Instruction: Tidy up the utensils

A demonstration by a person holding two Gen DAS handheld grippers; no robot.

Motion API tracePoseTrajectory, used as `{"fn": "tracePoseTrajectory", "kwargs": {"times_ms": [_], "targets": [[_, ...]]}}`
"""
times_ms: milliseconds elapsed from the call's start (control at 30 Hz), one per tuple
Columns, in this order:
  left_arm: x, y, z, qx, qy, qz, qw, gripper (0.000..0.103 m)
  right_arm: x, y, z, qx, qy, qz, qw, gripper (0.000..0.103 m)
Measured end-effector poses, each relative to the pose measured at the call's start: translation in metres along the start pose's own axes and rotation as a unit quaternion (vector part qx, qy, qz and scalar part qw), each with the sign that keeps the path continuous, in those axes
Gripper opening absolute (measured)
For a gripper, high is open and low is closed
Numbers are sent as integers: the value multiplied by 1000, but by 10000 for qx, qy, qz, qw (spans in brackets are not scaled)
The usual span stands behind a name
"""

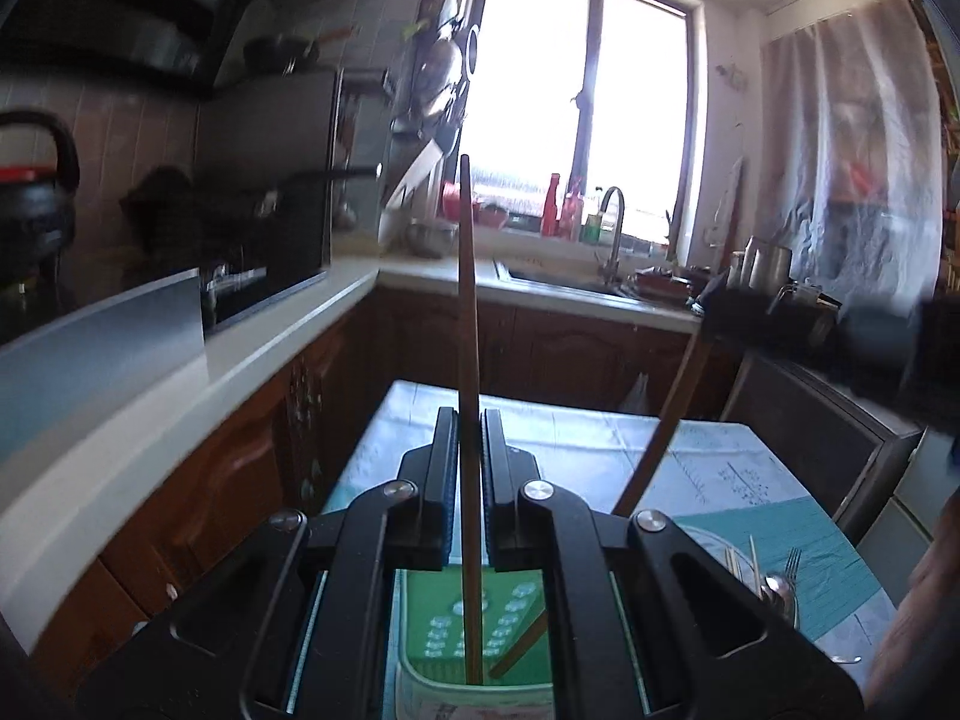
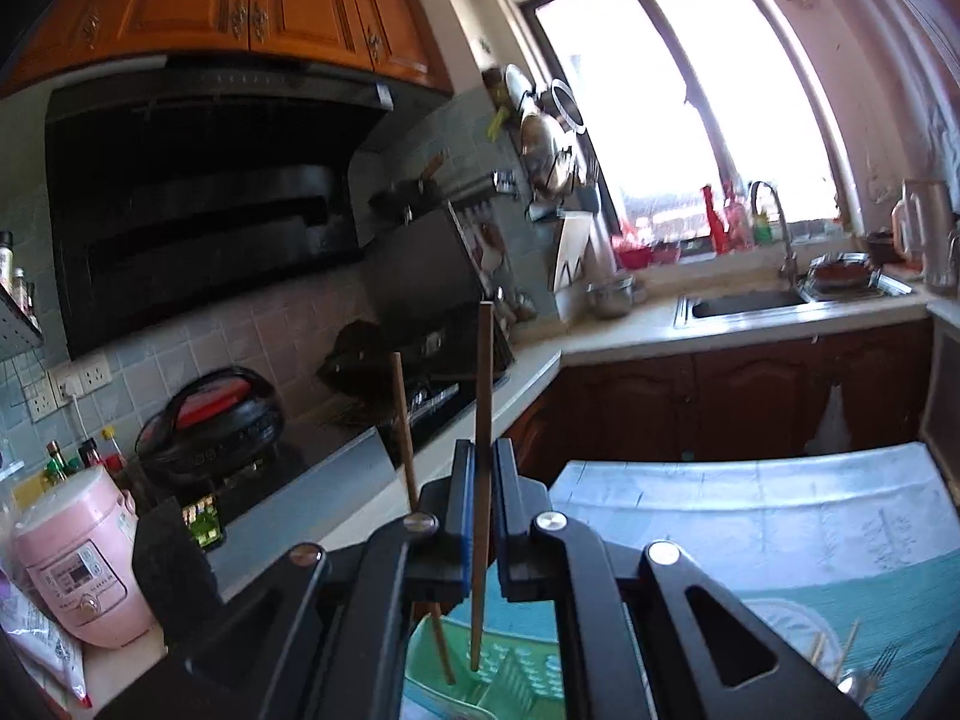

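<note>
My left gripper (image 1: 470,420) is shut on a brown wooden chopstick (image 1: 467,300) that stands upright, its lower end down inside the green slotted utensil holder (image 1: 522,600). A second chopstick (image 1: 660,432) leans in from the right. Its top runs into the blurred dark right gripper (image 1: 714,324) and its foot rests in the same holder. In the right wrist view, my right gripper (image 2: 483,450) is shut on its chopstick (image 2: 485,372), whose end is in the holder (image 2: 510,678). The other chopstick (image 2: 403,420) slants just to its left.
The holder stands on a table with a pale blue cloth (image 1: 690,450). On the table to the right, a plate (image 1: 714,546) holds a fork (image 1: 792,561), a spoon (image 1: 777,591) and thin sticks. A white counter (image 1: 240,348) with a stove runs along the left. A pink rice cooker (image 2: 84,564) stands there.
</note>
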State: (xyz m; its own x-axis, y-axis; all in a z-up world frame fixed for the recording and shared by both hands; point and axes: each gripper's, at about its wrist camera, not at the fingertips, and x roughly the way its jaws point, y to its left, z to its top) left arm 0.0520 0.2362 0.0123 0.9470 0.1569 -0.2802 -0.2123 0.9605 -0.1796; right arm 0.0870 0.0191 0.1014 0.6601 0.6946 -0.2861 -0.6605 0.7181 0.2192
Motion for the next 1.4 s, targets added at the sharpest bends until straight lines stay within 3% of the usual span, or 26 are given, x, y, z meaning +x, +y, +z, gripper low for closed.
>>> {"fn": "tracePoseTrajectory", "kwargs": {"times_ms": [200, 333, 400, 567, 633, 800, 1067, 1167, 1400], "targets": [[17, 15, -20, -248, 462, 14, 9986, 5, 39, 6, -36, -264, 829, 26, 9962, 5], [16, 12, -32, -61, 579, 55, 9983, 7, 52, 3, -58, -170, 1203, 127, 9925, 5], [12, 7, -40, 14, 664, 24, 9978, 17, 53, -1, -64, -104, 1340, 191, 9907, 6], [-9, 2, -48, -286, 802, 89, 9963, 64, 55, -8, -75, 77, 1648, 383, 9855, 8], [-19, -1, -49, -380, 761, 158, 9963, 71, 48, -13, -76, 166, 1597, 333, 9865, 9], [-38, -19, -54, -118, 761, 223, 9968, 72, 25, -25, -77, 467, 1413, 244, 9886, 31], [-59, -69, -66, 723, 1130, 444, 9900, 72, -10, -38, -89, 585, 1345, -539, 9877, 33], [-68, -86, -67, 702, 1276, 173, 9892, 72, -21, -48, -94, 625, 1426, -887, 9838, 33], [-84, -141, -71, 928, 1668, -364, 9809, 72, -57, -84, -86, 889, 1634, -1057, 9768, 33]]}}
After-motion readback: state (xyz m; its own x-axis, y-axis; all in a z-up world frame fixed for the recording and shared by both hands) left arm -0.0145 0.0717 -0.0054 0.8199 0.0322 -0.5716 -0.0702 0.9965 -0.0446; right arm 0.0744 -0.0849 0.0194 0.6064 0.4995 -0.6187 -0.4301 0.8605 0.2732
